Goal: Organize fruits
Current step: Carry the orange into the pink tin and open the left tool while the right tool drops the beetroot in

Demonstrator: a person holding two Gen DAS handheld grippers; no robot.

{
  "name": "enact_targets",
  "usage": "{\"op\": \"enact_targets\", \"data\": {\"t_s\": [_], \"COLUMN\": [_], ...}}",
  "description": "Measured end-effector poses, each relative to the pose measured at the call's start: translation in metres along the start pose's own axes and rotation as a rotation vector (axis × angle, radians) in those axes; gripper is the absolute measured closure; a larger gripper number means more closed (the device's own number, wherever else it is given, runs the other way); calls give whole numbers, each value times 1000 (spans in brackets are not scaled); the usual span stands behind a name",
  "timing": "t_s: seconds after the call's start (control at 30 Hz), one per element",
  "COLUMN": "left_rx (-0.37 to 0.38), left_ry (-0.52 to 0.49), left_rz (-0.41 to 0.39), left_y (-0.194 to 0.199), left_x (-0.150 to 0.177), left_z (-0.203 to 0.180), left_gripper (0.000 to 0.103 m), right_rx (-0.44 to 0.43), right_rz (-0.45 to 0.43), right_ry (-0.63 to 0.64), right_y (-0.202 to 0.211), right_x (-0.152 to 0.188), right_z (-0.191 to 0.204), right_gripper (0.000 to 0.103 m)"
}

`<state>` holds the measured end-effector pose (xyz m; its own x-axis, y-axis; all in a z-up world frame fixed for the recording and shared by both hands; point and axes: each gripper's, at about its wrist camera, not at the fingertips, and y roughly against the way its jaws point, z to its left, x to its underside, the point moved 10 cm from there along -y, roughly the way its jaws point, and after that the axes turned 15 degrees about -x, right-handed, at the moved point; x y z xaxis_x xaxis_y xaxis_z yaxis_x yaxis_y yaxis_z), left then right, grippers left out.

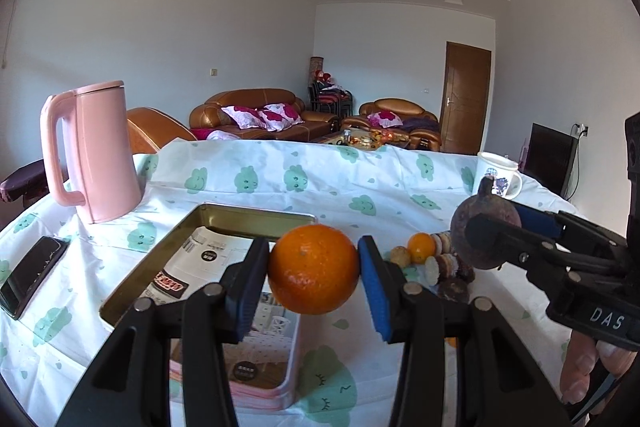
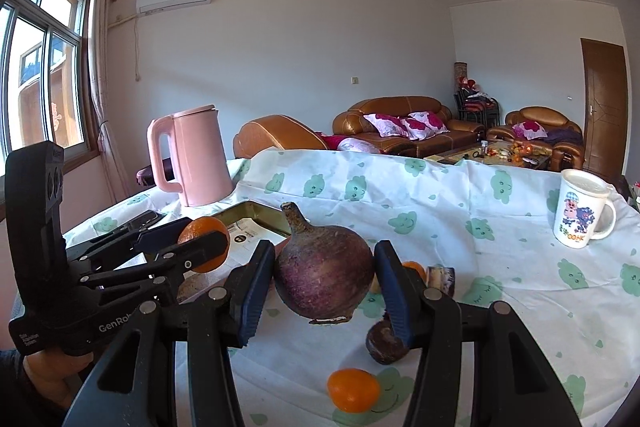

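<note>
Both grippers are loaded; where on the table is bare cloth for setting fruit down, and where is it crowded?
Bare cloth runs between the pink kettle and the white mug, behind the tin tray. Crowded: the loose fruit pile right of the tray, with a small orange nearer the camera.

The bench (image 2: 440, 195), draped in a cloud-print cloth, carries a pink kettle (image 2: 192, 159), an open tin (image 1: 168, 267), a phone (image 1: 32, 275), a mug (image 2: 580, 211) and loose small fruit (image 2: 354, 389).
</note>
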<state>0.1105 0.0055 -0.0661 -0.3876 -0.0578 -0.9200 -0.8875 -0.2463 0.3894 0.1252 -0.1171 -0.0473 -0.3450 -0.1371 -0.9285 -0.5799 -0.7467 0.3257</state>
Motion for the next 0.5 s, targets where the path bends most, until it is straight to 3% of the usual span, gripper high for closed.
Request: {"op": "enact_targets", "data": {"t_s": [0.27,0.5], "left_rx": [-98,-128], "left_ry": [45,53], "left_rz": [77,123], "left_y": [-30,-50], "left_x": [1,8], "left_z": [60,87], "left_gripper": [56,56], "right_rx": [-74,-115], "right_rz": [87,153], "right_ry": [33,24], "right_y": [-62,-108], "right_x": [-12,-4], "right_z": [31,44], "right_gripper": [49,49]}}
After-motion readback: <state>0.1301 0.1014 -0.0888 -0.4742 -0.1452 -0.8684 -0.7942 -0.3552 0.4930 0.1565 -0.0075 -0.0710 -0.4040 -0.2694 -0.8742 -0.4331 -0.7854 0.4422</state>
